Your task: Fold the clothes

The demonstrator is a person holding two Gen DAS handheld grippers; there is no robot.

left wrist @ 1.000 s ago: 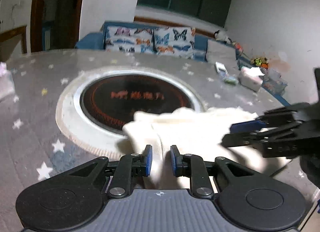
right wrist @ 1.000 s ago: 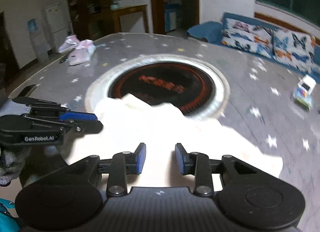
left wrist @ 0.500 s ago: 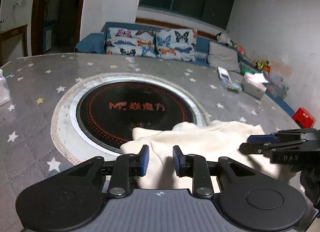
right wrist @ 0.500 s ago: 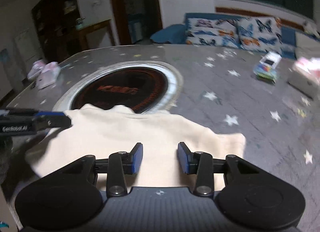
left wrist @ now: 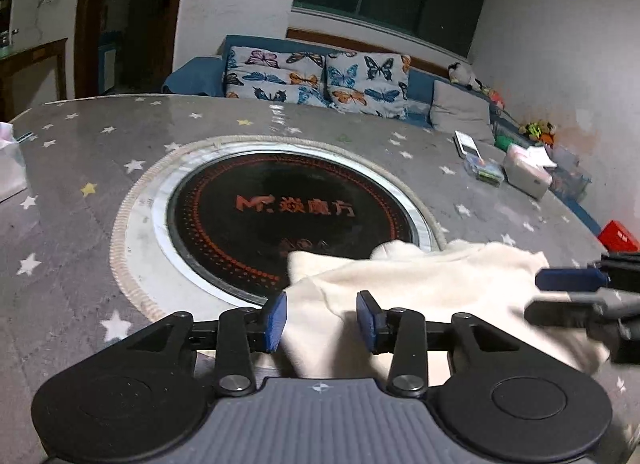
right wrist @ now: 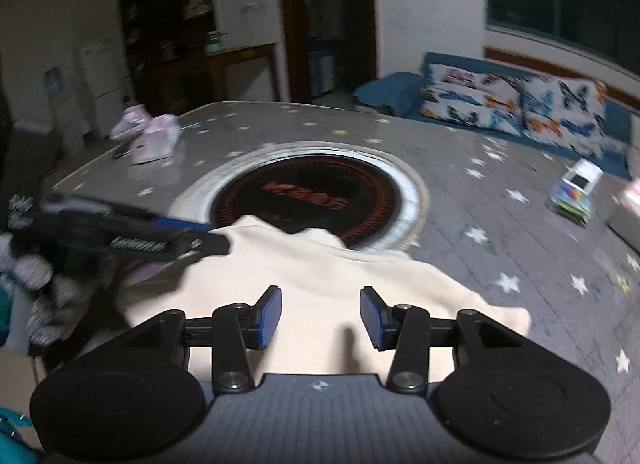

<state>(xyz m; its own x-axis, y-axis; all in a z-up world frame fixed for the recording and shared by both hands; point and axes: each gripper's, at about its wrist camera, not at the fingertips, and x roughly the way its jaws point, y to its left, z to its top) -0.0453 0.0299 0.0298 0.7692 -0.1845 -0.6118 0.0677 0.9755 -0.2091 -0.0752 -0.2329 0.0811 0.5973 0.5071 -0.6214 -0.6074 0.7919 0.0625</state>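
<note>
My left gripper [left wrist: 321, 316] and right gripper [right wrist: 320, 318] — both spread apart — hover over the cream garment [left wrist: 420, 284] at the cooktop's [left wrist: 280, 215] five o'clock.

Two low, close wrist views over the cream garment [left wrist: 420, 284], sofa-facing, sharing the hotplate [right wrist: 316, 195].

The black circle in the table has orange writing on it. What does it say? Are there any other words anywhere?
"M" logo, then Chinese characters, apparently "焱魔方": orange print on the black circle in the table.
White lettering on the side of the left tool, seen from the right wrist: too blurred to read.
Print on the small boxes at the table's far side: too small to read.
</note>
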